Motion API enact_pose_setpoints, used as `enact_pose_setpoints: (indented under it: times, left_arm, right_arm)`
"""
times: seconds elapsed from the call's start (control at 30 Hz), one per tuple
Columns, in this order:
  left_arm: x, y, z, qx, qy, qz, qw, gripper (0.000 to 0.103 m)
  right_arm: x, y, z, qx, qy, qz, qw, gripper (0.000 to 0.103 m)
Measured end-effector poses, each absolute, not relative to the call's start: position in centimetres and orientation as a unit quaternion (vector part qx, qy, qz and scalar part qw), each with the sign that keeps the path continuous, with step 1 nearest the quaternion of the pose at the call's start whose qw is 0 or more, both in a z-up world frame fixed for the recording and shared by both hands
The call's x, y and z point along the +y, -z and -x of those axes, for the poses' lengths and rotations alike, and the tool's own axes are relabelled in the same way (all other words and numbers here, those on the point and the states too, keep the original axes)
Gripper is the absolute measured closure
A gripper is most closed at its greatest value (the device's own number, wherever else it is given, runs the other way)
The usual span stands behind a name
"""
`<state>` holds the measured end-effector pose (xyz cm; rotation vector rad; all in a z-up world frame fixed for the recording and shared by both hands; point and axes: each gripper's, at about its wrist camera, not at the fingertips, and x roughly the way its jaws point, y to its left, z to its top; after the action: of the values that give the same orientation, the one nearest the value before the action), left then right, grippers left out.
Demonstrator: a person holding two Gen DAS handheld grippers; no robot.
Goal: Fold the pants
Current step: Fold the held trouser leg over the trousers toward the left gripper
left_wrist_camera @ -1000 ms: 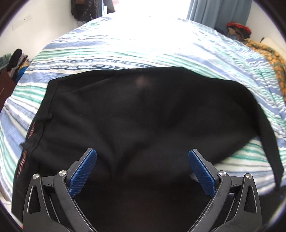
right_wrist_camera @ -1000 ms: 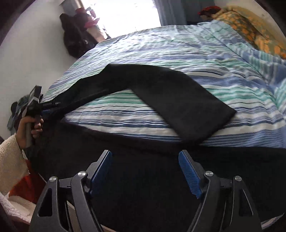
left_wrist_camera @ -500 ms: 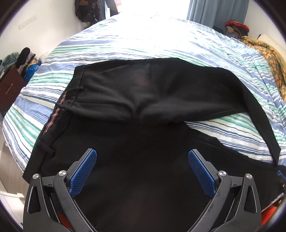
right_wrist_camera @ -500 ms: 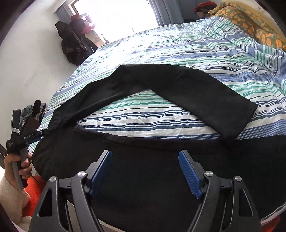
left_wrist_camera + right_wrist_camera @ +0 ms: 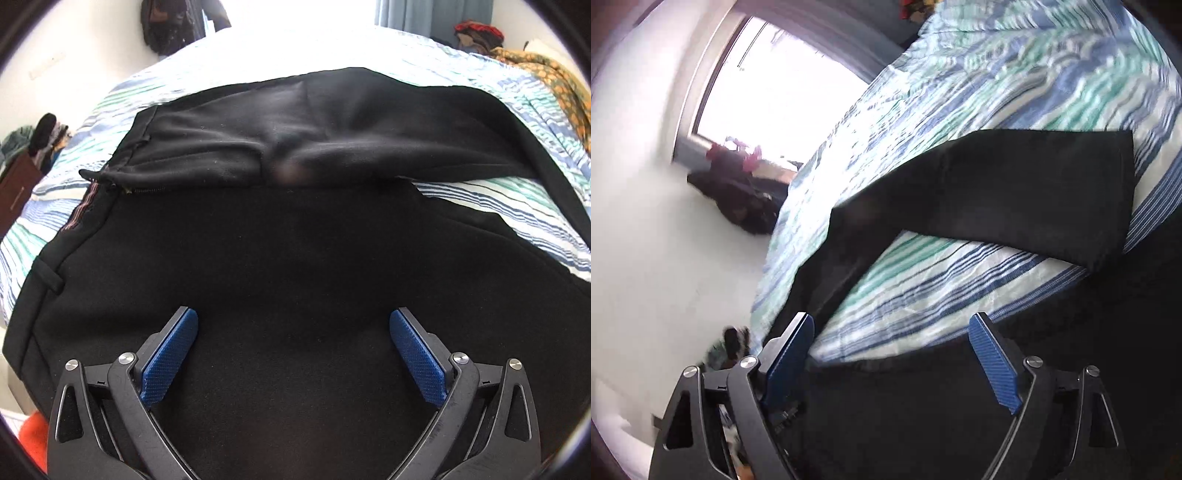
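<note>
Pants [image 5: 295, 258], black, spread across the near edge of a striped bed [image 5: 480, 192]. Since half a second ago the left wrist view has drawn closer, the waistband at the bed's left edge now showing its zipper and striped inner tape; the right wrist view has rolled, the bed now slanting. Left gripper [image 5: 293, 354]: jaws wide apart above the dark cloth, gripping nothing. Right gripper [image 5: 892, 358]: jaws opening, cloth lying beneath them, pads not pressing it. Surroundings: dark bag [image 5: 166, 22] on the wall beyond the bed's far left corner, curtain [image 5: 436, 14], orange patterned blanket [image 5: 554, 85] at the right edge. One leg lies doubled over towards the far side, its cuff flat.
</note>
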<state>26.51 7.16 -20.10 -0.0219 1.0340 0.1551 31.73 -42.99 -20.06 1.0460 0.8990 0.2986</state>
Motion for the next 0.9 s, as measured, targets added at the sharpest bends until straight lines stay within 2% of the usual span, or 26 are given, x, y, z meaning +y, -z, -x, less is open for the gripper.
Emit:
enact_pose_setpoints:
  times: [0.13,0.23,0.33,0.4,0.43,0.47,0.6,0.77,0.9]
  left_arm:
    - [7.3,20.1,-26.6,0.492,-0.075,0.017,0.867,0.0]
    - [7.3,20.1,-26.3,0.485,-0.076,0.013,0.871,0.0]
    - [7.2,20.2,-26.0,0.48,-0.079,0.009,0.874,0.0]
    - [6.8,20.3,-26.0,0.479,-0.082,0.006,0.874,0.0]
    - [6.7,20.2,-26.1,0.481,-0.082,0.005,0.873,0.0]
    - [6.7,20.2,-26.2,0.485,-0.082,0.006,0.871,0.0]
    - [7.7,18.2,-28.1,0.526,-0.034,0.046,0.848,0.001]
    - [8.5,12.8,-32.2,0.498,0.08,0.204,0.839,0.001]
    - [7.4,12.1,-38.7,0.501,0.146,0.301,0.798,0.001]
  right_arm:
    - [-45.6,24.9,-33.7,0.394,-0.04,-0.579,0.713,0.017]
    - [-46.9,25.0,-33.4,0.346,0.017,-0.614,0.709,0.018]
    - [-47.1,24.6,-32.9,0.338,0.064,-0.606,0.717,0.024]
    - [-47.8,24.5,-33.6,0.356,0.086,-0.581,0.727,0.04]
    - [-48.1,24.3,-33.9,0.374,0.103,-0.554,0.737,0.064]
    - [-48.5,24.1,-34.1,0.391,0.121,-0.524,0.747,0.098]
    - [-50.9,20.2,-33.2,0.375,0.078,-0.475,0.792,0.099]
    - [-52.0,11.0,-30.6,0.337,-0.032,-0.358,0.87,0.099]
    - [-52.3,6.3,-27.7,0.31,-0.091,-0.318,0.891,0.099]
